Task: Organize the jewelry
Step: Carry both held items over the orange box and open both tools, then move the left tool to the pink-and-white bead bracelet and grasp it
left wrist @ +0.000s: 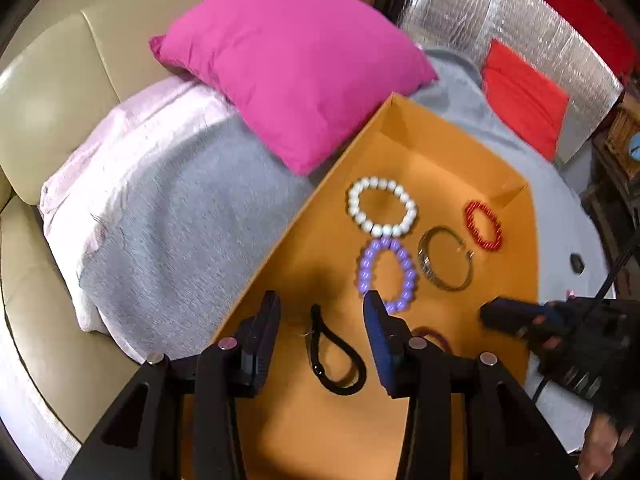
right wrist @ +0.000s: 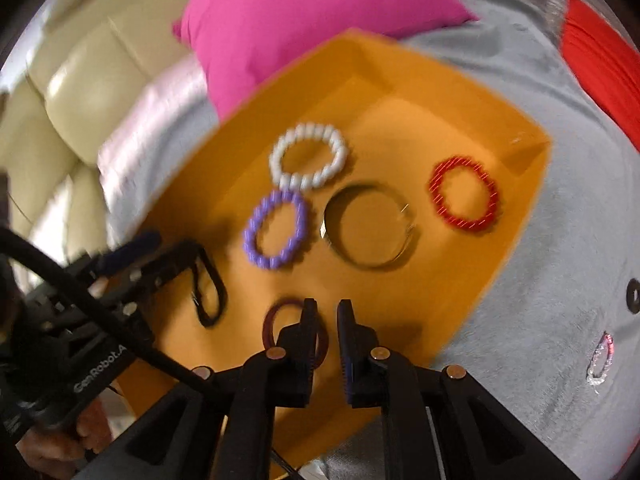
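Observation:
An orange tray (left wrist: pixel 400 152) (right wrist: pixel 500 280) on a grey blanket holds a white bead bracelet (left wrist: pixel 382 206) (right wrist: pixel 308 158), a purple bead bracelet (left wrist: pixel 386 274) (right wrist: pixel 276 230), a metal bangle (left wrist: pixel 446 258) (right wrist: pixel 370 228) and a red bead bracelet (left wrist: pixel 482 226) (right wrist: pixel 464 194). My left gripper (left wrist: pixel 322 308) (right wrist: pixel 160 250) is open, and a black bracelet (left wrist: pixel 334 354) (right wrist: pixel 208 292) lies loose on the tray floor between its fingers. My right gripper (right wrist: pixel 327 312) (left wrist: pixel 486 314) shows a narrow gap. A dark red bangle (right wrist: pixel 276 320) (left wrist: pixel 434 336) lies on the tray under its left finger.
A pink pillow (left wrist: pixel 288 68) and a cream sofa back (left wrist: pixel 52 100) lie behind the tray. On the blanket (right wrist: pixel 540 320) right of the tray are a dark ring (right wrist: pixel 634 298) and a sparkly pink bracelet (right wrist: pixel 600 360). A red cushion (left wrist: pixel 524 96) leans on silver foil.

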Available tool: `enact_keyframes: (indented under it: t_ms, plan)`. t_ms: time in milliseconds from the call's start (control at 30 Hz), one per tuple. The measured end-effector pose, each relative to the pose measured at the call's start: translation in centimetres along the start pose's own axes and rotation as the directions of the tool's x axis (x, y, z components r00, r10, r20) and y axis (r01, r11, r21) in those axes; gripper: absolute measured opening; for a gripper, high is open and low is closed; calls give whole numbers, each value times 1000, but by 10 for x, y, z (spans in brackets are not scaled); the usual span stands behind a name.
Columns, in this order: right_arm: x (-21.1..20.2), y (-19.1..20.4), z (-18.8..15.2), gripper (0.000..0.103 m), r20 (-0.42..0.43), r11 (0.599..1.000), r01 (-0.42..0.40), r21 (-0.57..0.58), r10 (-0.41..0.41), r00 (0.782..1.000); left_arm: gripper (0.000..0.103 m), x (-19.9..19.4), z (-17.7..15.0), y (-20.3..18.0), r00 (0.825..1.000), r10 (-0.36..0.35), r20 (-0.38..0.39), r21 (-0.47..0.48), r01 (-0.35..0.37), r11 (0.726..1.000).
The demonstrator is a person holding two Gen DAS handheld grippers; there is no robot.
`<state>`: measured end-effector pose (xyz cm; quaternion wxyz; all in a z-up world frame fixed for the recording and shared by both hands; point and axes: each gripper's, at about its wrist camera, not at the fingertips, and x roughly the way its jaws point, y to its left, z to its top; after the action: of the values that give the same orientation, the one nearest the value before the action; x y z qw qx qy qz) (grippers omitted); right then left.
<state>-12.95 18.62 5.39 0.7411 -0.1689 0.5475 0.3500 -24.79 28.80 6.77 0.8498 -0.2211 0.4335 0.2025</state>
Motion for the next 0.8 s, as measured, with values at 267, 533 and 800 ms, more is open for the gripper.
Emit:
enact_keyframes:
  t_ms: [267, 533, 800]
  plan:
    - [-98, -85, -22, 13, 291, 988, -60, 141, 16, 957, 57, -64, 17, -30, 982, 41, 186, 38, -49, 998]
    - [-143, -215, -107, 21, 390, 919, -84, 385, -79, 917, 69, -92, 15, -118, 953, -11, 301, 152, -37, 988]
    - [-135, -325, -194, 21, 385, 786, -126, 606, -151, 910, 70, -44, -14, -235, 970, -90, 225, 363, 2, 932]
